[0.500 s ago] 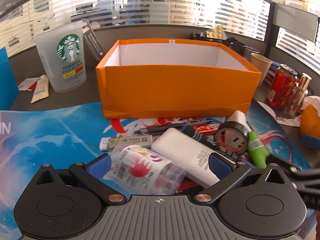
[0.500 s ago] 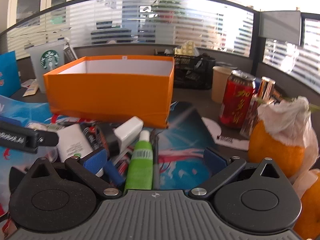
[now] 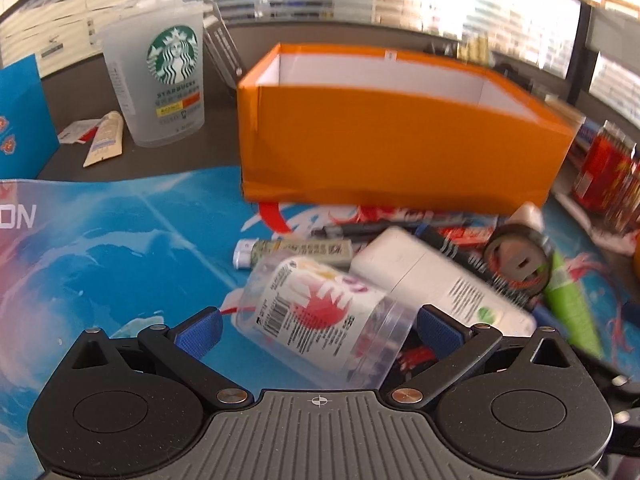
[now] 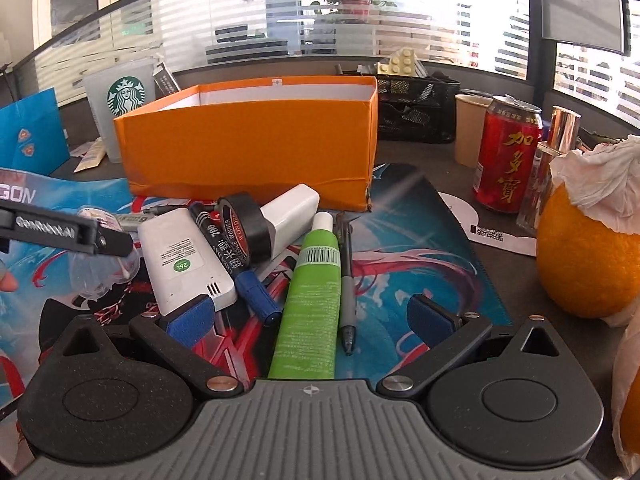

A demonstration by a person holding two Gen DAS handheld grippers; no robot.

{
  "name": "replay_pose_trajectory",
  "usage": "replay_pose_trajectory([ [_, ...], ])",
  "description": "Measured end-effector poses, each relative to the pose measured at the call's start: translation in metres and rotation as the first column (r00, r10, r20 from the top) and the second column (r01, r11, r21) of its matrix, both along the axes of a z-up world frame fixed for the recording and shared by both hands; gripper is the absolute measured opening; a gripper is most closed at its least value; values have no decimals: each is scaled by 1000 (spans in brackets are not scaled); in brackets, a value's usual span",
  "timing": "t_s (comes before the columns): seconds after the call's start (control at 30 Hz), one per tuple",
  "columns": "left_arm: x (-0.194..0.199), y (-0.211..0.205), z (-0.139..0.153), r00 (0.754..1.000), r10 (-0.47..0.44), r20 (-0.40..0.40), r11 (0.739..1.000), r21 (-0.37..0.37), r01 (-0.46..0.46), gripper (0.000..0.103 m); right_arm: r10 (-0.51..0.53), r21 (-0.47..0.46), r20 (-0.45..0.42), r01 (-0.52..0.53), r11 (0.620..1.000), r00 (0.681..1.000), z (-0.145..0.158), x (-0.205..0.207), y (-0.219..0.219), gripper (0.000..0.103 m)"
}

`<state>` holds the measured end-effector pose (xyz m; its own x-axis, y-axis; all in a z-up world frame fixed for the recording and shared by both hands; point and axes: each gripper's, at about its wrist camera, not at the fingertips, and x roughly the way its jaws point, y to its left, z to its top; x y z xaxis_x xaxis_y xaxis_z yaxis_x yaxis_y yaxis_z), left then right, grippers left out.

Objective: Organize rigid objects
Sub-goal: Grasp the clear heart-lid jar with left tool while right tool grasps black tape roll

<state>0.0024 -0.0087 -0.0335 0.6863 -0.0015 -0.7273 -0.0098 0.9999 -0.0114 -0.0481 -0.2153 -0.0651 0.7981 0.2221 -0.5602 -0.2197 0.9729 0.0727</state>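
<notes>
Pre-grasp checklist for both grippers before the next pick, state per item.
1. Left gripper jaws open: ok.
2. Clear plastic jar with red-printed label between the left jaws: ok.
3. Left pads touching the jar: cannot tell.
4. Right gripper jaws open: ok.
5. Green plastic tube alone between the right jaws: not ok, grey pen lies beside it.
6. Orange cardboard box open on top: ok.

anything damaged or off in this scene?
Orange cardboard box: its bottom front edge is creased and scuffed, worst at the right corner. Clear plastic cup with red print lies on its side between the open left gripper; the pads are not touching it.
</notes>
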Motion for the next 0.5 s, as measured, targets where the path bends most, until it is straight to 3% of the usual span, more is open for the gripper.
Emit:
replay_pose_trajectory([
  [0.3,-11,35,-14,999,25,-24,999,39,-24,103,38,-20,63,-37,999,997,8,0,8,103],
  [0.4,-18,54,-11,997,61,-56,998,24,-59,103,58,-25,81,-56,998,995,15,5,13,103],
  [0.5,-23,62,-3,996,30,-79,998,-59,-35,103,96,-16,110,-95,995,989,20,10,19,103],
])
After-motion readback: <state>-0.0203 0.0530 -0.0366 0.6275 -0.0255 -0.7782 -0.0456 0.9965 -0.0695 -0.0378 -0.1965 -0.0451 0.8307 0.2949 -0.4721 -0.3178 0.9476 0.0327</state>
